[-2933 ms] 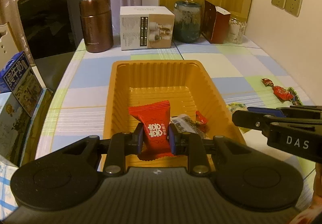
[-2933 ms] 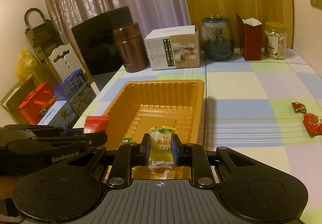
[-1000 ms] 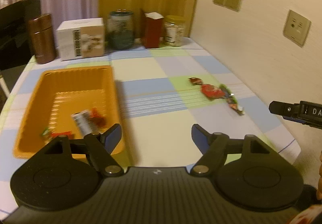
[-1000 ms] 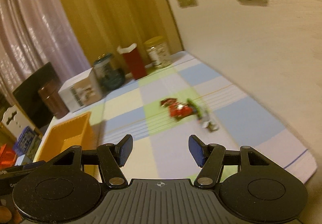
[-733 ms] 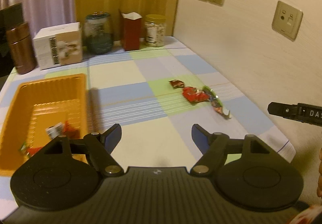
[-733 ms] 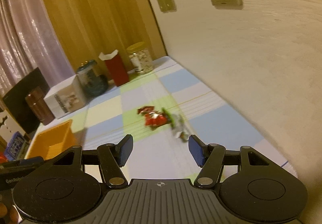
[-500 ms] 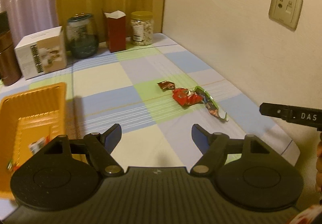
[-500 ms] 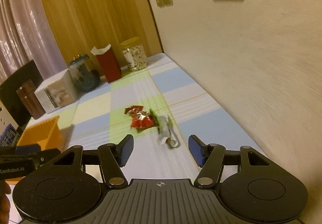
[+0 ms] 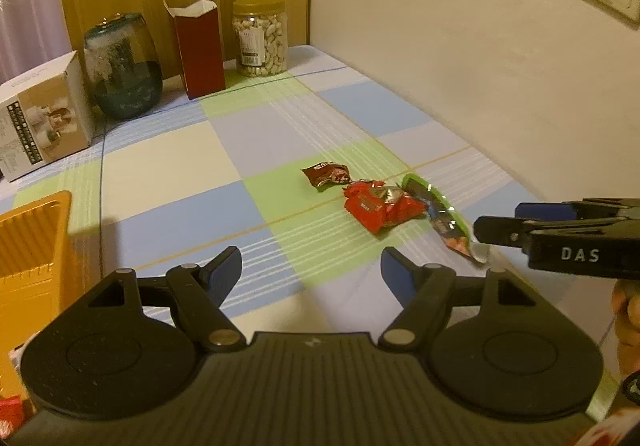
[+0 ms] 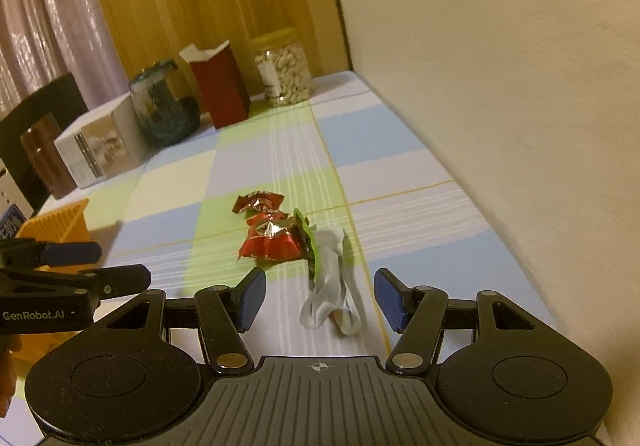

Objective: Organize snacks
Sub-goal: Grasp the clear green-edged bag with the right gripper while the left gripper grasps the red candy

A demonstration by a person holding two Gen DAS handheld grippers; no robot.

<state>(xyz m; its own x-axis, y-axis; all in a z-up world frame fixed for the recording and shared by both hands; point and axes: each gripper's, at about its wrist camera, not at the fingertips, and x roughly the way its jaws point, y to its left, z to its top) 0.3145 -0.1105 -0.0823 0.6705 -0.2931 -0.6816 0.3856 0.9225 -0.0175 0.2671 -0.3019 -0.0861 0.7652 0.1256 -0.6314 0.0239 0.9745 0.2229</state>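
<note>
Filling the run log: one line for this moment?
left gripper: open, empty | right gripper: open, over clear wrapper | red candies: on tablecloth

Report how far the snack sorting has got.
Done: one snack corner shows beside the orange tray, at the left view's bottom edge. In hand: nothing; left claw and right claw are open. Left: brown wrapper, red wrapper and green-edged wrapper on the tablecloth.

Crinkled glossy red foil snack wrappers (image 9: 380, 207) lie on a matt checked cloth table cover (image 9: 168, 161), with a clear plastic nut jar (image 9: 260, 37) and smooth orange plastic tray (image 9: 30, 246) beyond
</note>
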